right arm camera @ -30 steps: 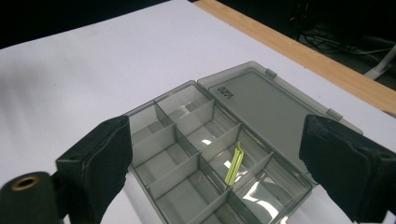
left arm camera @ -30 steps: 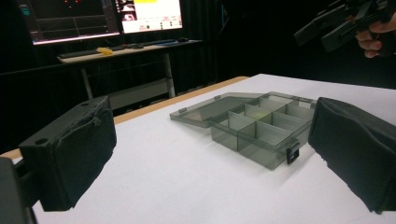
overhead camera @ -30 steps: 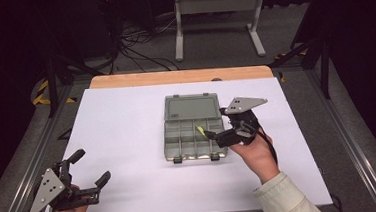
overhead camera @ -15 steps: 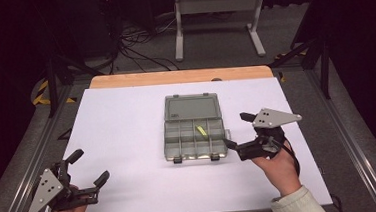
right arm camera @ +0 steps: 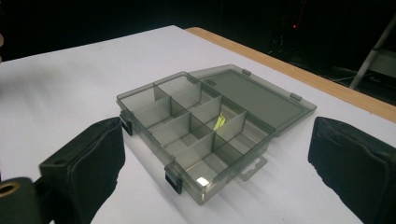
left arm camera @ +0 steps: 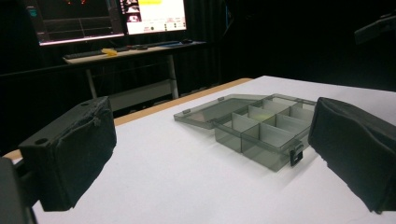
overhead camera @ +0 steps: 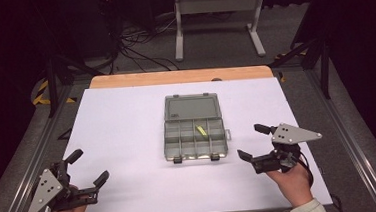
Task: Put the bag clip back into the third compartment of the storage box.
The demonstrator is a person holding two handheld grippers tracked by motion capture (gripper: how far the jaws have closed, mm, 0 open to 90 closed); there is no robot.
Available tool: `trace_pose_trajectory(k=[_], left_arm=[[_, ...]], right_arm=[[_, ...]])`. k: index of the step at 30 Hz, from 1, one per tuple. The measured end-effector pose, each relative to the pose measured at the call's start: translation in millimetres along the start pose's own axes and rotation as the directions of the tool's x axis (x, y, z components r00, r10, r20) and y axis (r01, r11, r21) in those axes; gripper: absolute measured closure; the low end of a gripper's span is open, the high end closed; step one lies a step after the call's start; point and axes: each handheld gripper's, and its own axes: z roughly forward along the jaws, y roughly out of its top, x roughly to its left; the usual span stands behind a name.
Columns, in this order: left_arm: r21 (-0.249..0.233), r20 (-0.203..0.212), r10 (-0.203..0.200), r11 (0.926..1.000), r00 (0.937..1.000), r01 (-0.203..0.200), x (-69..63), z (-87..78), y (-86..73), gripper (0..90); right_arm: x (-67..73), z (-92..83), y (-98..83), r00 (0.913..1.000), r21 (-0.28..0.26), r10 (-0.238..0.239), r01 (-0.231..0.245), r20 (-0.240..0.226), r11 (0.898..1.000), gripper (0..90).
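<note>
Right gripper (overhead camera: 254, 142) sits at approx. 3 o'clock of the organizer box (overhead camera: 195, 135), jaws spread wide w/ nothing between them; they've just been opening. Box lies mid-table on the white mat (overhead camera: 122, 125), lid flat open toward 12 o'clock (small yellow piece (overhead camera: 201, 130) in one compartment). Left gripper (overhead camera: 87, 167) at 8 o'clock, also spread, empty.

Open compartment box (left arm camera: 254, 123) on white table (left arm camera: 187, 182), black claw (left arm camera: 210, 158) spread wide, empty
</note>
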Motion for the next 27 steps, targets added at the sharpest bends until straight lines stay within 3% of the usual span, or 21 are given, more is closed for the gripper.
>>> trace_pose_trajectory(k=[11,20,24,27], left_arm=[[0.000,0.001,0.001,1.0000,1.0000,-0.001,-0.2,0.3,-0.1,1.7],[0.002,0.007,-0.001,1.0000,1.0000,0.001,0.2,0.5,-0.6,1.6],[0.003,0.010,-0.005,1.0000,0.9999,0.005,1.1,1.2,-1.3,1.6],[0.009,0.010,0.000,1.0000,0.9999,-0.001,2.8,1.8,-2.5,1.5]], right_arm=[[-2.3,-3.8,-28.6,0.9999,-0.021,0.005,-0.005,0.013,1.000,2.9],[-1.0,-7.2,-50.8,0.9994,-0.068,0.007,-0.004,0.034,0.998,2.7],[1.2,-3.2,-63.8,0.9973,-0.058,-0.029,0.033,0.067,0.998,2.7],[-0.2,0.0,-66.6,0.9971,-0.048,-0.022,0.025,0.073,0.999,2.2]])
